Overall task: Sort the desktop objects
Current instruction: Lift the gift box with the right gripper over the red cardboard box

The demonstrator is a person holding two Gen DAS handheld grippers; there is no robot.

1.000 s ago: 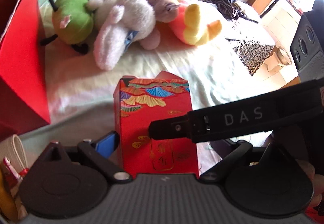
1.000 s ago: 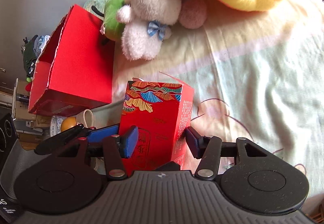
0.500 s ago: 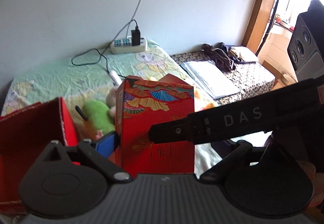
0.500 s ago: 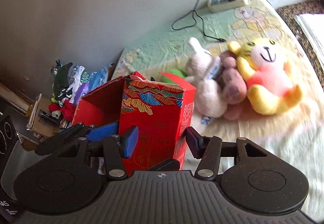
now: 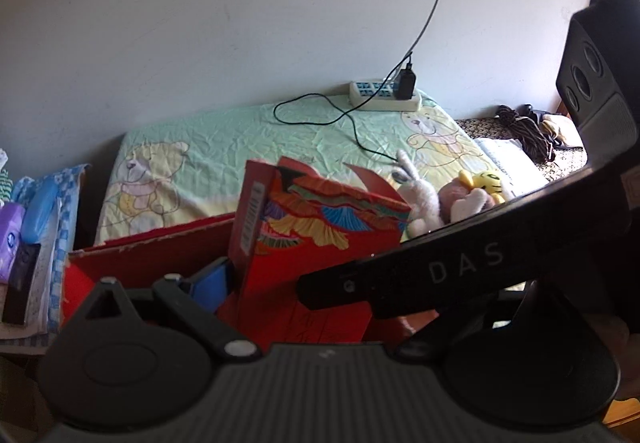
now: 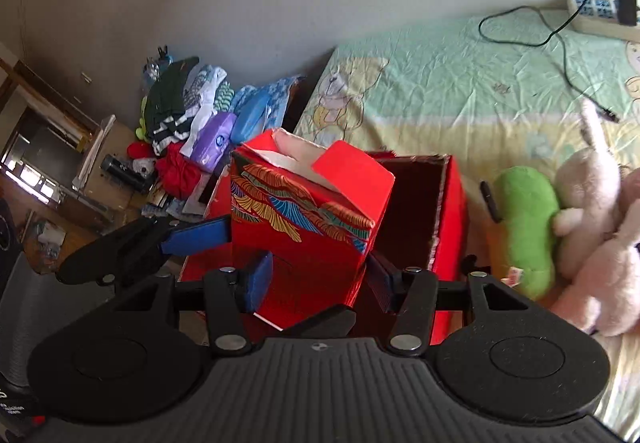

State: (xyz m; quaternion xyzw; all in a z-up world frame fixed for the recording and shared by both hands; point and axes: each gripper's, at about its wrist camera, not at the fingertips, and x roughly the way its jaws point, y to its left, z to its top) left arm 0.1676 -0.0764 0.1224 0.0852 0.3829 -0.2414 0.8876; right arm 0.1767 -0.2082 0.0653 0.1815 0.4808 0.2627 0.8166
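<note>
A small red carton point(image 5: 316, 239) with a colourful fan pattern and its top flaps open is up off the bed. My left gripper point(image 5: 308, 303) is shut on it; its blue left pad point(image 5: 208, 283) presses the carton's side, while its right finger is hidden behind the right gripper's black "DAS" body point(image 5: 460, 267). My right gripper point(image 6: 318, 279) is also shut on the carton point(image 6: 304, 227), one pad on each side. Just behind and below it stands a large open red box point(image 6: 448, 211), whose torn rim point(image 5: 152, 247) shows in the left wrist view.
Plush toys lie on the bed to the right: a green one point(image 6: 524, 227), a white rabbit point(image 6: 588, 195) and a yellow one point(image 5: 486, 183). A power strip point(image 5: 384, 97) with a black cable sits by the wall. Clothes and packets point(image 6: 200, 115) are piled at the left; a black speaker point(image 5: 596, 83) stands at the right.
Both grippers have lifted the small carton off the bed and carried it left, next to the large red box. The views swung up from the bedsheet toward the wall.
</note>
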